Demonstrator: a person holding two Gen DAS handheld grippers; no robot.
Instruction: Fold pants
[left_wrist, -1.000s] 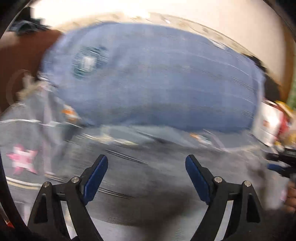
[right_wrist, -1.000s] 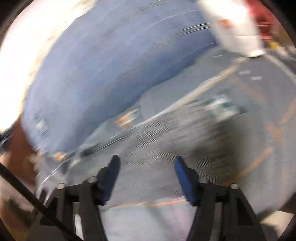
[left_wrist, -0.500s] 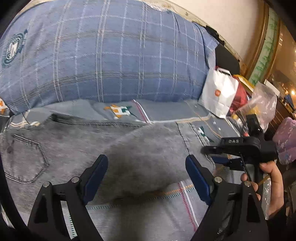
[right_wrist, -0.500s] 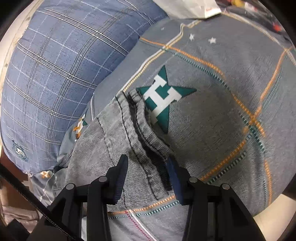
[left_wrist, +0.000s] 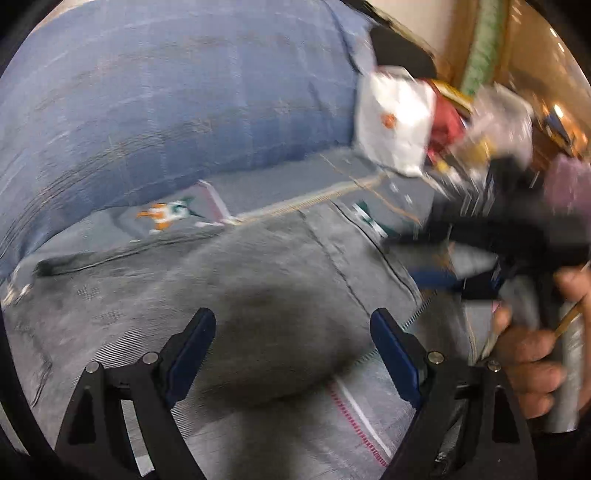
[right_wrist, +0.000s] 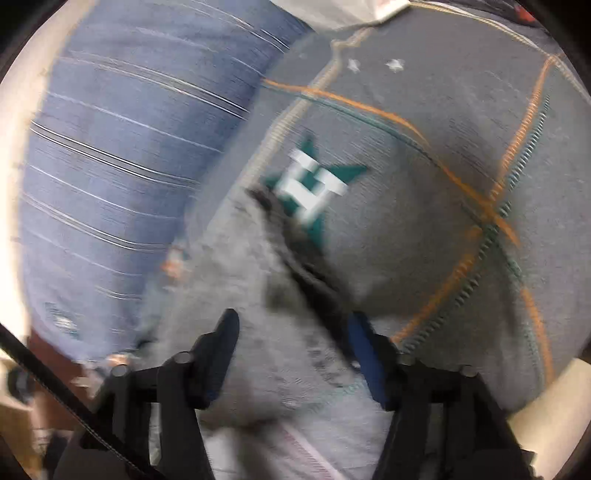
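You can't read the bags (left_wrist: 395, 122) at far right through motion blur, the pants (right_wrist: 258, 295) hem smears near the right gripper (right_wrist: 291, 354), and the pillow (left_wrist: 166, 103) runs off the left edge.

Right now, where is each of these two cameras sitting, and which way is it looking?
Left wrist: rides the left gripper, looking down past its wide-open fingers at the grey pants on the bedspread; the person's hand and the right gripper show at right.
Right wrist: rides the right gripper, looking down at the pants' edge between its opening jaws, beside the green star.
Both share the pants, bedspread, blue plaid pillow and white bag.
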